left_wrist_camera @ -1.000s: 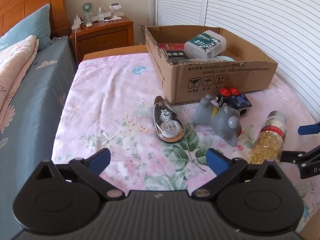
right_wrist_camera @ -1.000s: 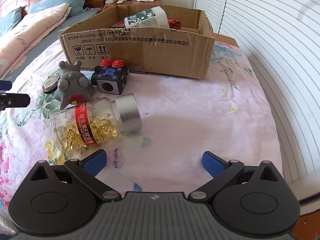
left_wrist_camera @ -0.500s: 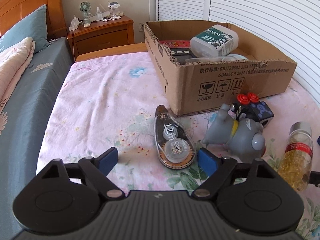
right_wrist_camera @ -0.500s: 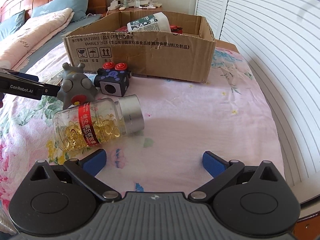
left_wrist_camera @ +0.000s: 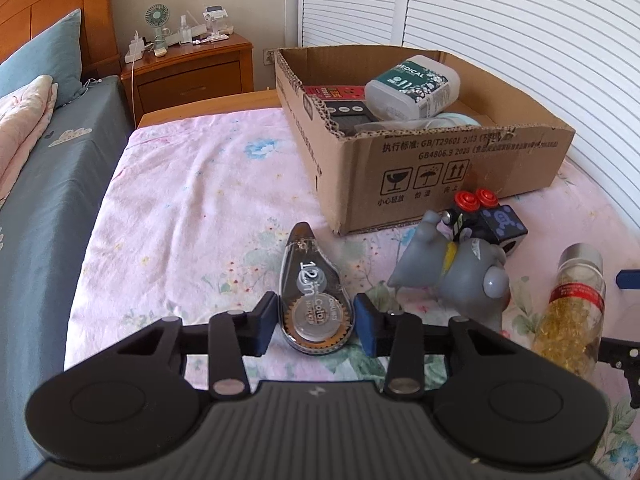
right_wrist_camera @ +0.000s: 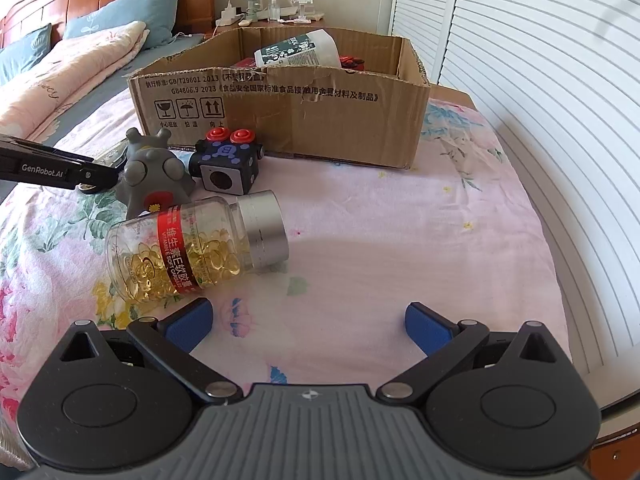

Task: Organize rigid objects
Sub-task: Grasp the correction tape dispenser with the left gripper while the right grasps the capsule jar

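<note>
the left gripper (left_wrist_camera: 315, 321) had clamped its blue pads on the clear teardrop-shaped plastic correction-tape dispenser (left_wrist_camera: 313, 294), lying at seven o'clock of the open brown cardboard box (left_wrist_camera: 460, 164), so lifting it boxward seemed next; the right gripper (right_wrist_camera: 308, 322) gaped empty.

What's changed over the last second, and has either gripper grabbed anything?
The left gripper moved in over the clear teardrop-shaped correction tape dispenser and its jaws have just closed onto it. The open right gripper, capsule bottle, grey toy, cube and cardboard box stayed put.
</note>
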`<action>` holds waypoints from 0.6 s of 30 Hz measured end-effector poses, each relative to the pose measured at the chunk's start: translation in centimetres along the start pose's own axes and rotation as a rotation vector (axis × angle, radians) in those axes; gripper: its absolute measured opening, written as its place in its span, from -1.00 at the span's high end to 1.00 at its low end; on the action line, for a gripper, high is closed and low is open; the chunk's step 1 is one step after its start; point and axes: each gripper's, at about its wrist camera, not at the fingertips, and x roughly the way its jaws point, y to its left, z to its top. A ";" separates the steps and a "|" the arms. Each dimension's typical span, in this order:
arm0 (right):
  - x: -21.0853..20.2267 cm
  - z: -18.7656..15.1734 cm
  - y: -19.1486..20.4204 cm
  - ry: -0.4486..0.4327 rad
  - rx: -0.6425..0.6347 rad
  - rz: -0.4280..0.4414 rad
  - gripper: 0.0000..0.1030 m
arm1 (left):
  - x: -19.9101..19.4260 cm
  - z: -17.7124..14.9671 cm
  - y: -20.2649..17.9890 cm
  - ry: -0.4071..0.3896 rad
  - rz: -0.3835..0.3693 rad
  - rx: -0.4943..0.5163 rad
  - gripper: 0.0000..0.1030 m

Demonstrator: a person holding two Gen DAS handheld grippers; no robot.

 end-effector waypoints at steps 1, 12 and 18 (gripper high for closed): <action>0.0 0.0 0.0 0.000 0.001 -0.001 -1.00 | -0.3 -0.3 0.0 0.003 -0.002 0.000 0.22; -0.2 -0.2 0.0 -0.005 0.003 -0.003 -1.00 | -3.9 -3.7 -2.3 0.052 -0.058 0.044 -0.02; -0.3 -0.4 0.0 -0.009 0.000 -0.001 -1.00 | -4.5 -4.5 -4.4 0.085 -0.182 0.137 -0.39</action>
